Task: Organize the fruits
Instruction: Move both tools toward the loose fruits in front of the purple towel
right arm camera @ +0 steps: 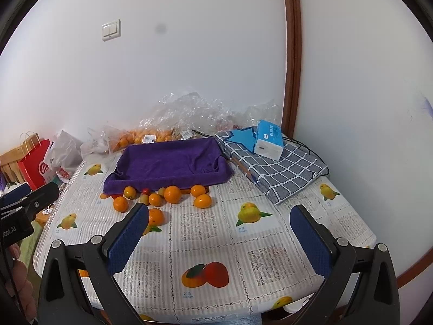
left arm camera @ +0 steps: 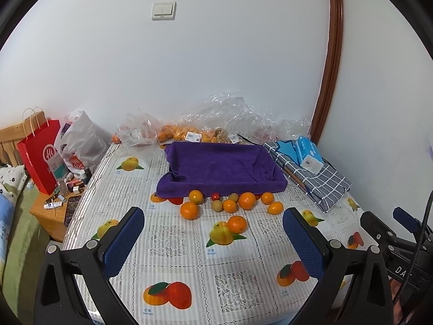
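- Left wrist view: our left gripper (left arm camera: 213, 233) gapes wide, empty, above the tablecloth (left arm camera: 173, 246).
- Our right gripper (right arm camera: 219, 230) likewise, holding nothing.
- Oranges (left arm camera: 246, 200) lie before the purple-lined tray (left arm camera: 216, 168).

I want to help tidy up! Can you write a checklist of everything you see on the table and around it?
Surface: table under a fruit-print cover.
Job's things: loose oranges and small fruits beside the empty purple-towel tray.
Clutter: tissue pack on checked cloth; plastic bags of fruit.
Grippers: left gripper and right gripper, jaws open, empty.
Cables: black cable.
Surroundings: white wall, light switch, red paper bag.
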### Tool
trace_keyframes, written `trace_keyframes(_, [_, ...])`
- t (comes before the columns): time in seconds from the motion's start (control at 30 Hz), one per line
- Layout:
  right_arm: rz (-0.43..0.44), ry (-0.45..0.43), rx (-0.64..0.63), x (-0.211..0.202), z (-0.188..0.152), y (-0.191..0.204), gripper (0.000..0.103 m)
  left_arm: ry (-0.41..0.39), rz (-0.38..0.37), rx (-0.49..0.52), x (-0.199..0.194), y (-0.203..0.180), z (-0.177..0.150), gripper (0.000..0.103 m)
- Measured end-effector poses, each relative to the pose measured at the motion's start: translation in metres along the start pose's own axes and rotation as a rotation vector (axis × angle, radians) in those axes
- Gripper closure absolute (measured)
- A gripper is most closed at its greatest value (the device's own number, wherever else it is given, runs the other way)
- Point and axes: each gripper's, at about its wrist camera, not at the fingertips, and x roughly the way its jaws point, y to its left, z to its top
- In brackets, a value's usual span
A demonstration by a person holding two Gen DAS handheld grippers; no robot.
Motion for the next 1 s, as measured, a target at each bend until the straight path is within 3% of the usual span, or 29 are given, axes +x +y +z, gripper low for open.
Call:
trace_keyframes(0.57, [0.040, -0.017, 0.001, -0.004, -0.004, 0.001, 0.001, 0.006, -0.005, 0.008, -0.001, -0.003, 0.001, 0.000])
trace_keyframes(0.7, [0.073, 0.002, 0.022, 0.002, -0.003, 0.004, 0.001, -0.029, -0.017, 0.029, -0.008, -0.004, -0.001, 0.000])
trace_keyframes(0.83, [0.089, -0.030, 0.004, -0.005, -0.007, 0.003, 0.001, 0.009, 0.000, 0.015, -0.004, -0.004, 0.001, 0.000])
trace_keyframes(1.0, [0.109, -0.043, 0.027, -0.007, -0.007, 0.002, 0.001, -0.002, -0.005, 0.014, -0.004, -0.002, -0.001, 0.000])
